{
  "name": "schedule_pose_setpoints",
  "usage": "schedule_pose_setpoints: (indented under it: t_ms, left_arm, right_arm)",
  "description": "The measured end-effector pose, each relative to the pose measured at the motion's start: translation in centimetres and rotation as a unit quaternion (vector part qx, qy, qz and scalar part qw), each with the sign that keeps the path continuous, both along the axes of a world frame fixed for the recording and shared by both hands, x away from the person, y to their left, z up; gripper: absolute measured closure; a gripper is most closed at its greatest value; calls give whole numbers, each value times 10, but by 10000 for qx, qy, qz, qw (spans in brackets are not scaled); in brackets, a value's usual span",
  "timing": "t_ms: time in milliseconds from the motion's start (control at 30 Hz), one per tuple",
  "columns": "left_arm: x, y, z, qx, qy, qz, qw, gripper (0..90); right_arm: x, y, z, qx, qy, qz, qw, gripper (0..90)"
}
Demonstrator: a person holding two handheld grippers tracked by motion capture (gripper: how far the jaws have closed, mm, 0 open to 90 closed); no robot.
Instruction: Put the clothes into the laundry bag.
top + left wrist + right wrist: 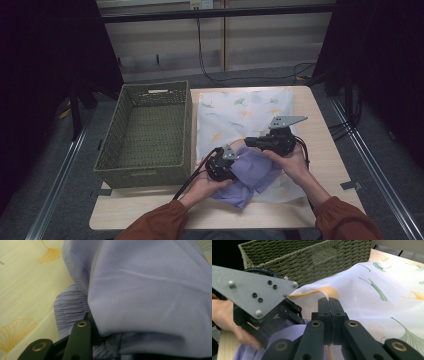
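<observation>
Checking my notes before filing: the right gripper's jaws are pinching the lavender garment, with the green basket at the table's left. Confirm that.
Not quite. In the right gripper view the right gripper has its jaws shut on the leaf-print cloth, not the lavender garment. The green basket is at the table's left.

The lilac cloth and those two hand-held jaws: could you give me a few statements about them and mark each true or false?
1. The lilac cloth lies on the leaf-print sheet. True.
2. The woven basket holds the lilac cloth. False: the cloth lies outside it, on the sheet.
3. The right gripper has its jaws pressed together on a fold of the leaf-print sheet. True.
4. The left gripper hovers over the basket. False: it is at the lilac cloth.
</observation>
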State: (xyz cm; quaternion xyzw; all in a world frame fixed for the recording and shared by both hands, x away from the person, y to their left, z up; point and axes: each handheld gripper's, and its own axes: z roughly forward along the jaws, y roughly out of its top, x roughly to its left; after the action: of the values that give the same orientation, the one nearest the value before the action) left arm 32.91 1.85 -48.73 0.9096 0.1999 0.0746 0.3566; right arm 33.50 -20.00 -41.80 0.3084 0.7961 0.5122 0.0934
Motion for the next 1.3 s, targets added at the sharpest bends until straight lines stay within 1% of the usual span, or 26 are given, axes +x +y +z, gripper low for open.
schedule_pose_setpoints:
  t_ms: [33, 67, 100, 133, 167, 233, 300, 333, 433, 467, 500, 600, 700, 733, 800, 833, 900, 933, 967, 1000, 1067, 1100, 1167, 1200, 1233, 1300]
  left_arm:
    - [1, 0, 0, 8, -13, -17, 10000, 640]
    - [0, 0, -1, -106, 71, 42, 9999, 621]
    - [1, 1, 1, -50, 76, 1, 10000, 602]
    - [1, 1, 1, -93, 46, 20, 9999, 584]
    - [0, 2, 1, -221, 94, 27, 9997, 570]
    - [-2, 4, 5, -392, -31, -33, 9992, 529]
    - [-3, 6, 8, -432, -47, -91, 9990, 490]
    - [-3, 5, 8, -514, -16, -67, 9987, 466]
    - [-6, 7, 12, -587, 12, -51, 9983, 382]
    - [-7, 7, 14, -684, -18, -49, 9976, 364]
    - [-7, 8, 16, -649, -45, -81, 9978, 362]
    - [-10, 13, 23, -896, -48, -86, 9959, 314]
    - [-14, 17, 29, -1003, -49, -46, 9949, 274]
    - [-15, 19, 32, -1020, -67, -66, 9947, 274]
    - [-18, 21, 35, -1011, 0, 92, 9948, 272]
    - [-19, 22, 36, -993, 4, 90, 9950, 254]
    - [-22, 24, 39, -922, -116, 102, 9956, 253]
    - [-23, 26, 40, -914, -89, 107, 9957, 248]
    - [-24, 29, 42, -1009, -50, 134, 9948, 245]
    - [-26, 31, 44, -1041, -47, 110, 9945, 246]
    - [-31, 37, 48, -1132, -49, 20, 9936, 287]
    - [-35, 40, 51, -1099, -66, -48, 9939, 326]
    - [-44, 44, 54, -1097, -216, 54, 9937, 372]
    - [-49, 48, 54, -1174, -147, -68, 9929, 404]
    - [-53, 51, 53, -1166, -150, -96, 9930, 454]
    - [-57, 54, 50, -1137, -2, -187, 9933, 447]
  right_arm:
    - [0, 0, 0, -19, -4, -8, 10000, 899]
    - [0, 0, 0, -31, -10, 4, 10000, 900]
    - [1, 1, -1, -20, -3, -7, 10000, 900]
    - [2, 1, -2, -21, 10, -16, 10000, 899]
    - [2, 0, -3, -38, 12, -4, 10000, 899]
    - [3, 0, -4, -51, 26, -10, 10000, 899]
    - [3, -1, -4, -43, 32, -40, 10000, 899]
    - [3, -2, -4, -18, 12, -71, 10000, 899]
    - [2, -2, -3, 10, -11, -70, 10000, 899]
    - [2, -2, -3, 21, -11, -62, 10000, 899]
    - [2, -3, -3, 25, -13, -54, 10000, 900]
    - [3, -4, -2, 58, -13, -76, 10000, 899]
    - [4, -5, -2, 78, 8, -89, 9999, 899]
    - [4, -5, -2, 84, 4, -86, 9999, 899]
    - [4, -5, -1, 111, -9, -74, 9999, 899]
    - [4, -5, 0, 111, -14, -82, 9999, 899]
    - [4, -4, -1, 160, 18, -62, 9999, 899]
    - [4, -4, -1, 130, 14, -52, 9999, 899]
    - [4, -3, -1, 104, 0, -46, 9999, 899]
    - [4, -2, -1, 106, -3, -36, 9999, 899]
    - [4, -3, -1, 87, -1, -44, 10000, 899]
    - [4, -4, -2, 100, -8, -53, 9999, 899]
    - [5, -5, -2, 108, -7, -78, 9999, 898]
    - [5, -6, -2, 114, -13, -98, 9999, 898]
    - [5, -6, -2, 111, -10, -96, 9999, 898]
    - [5, -6, -2, 131, 0, -86, 9999, 898]
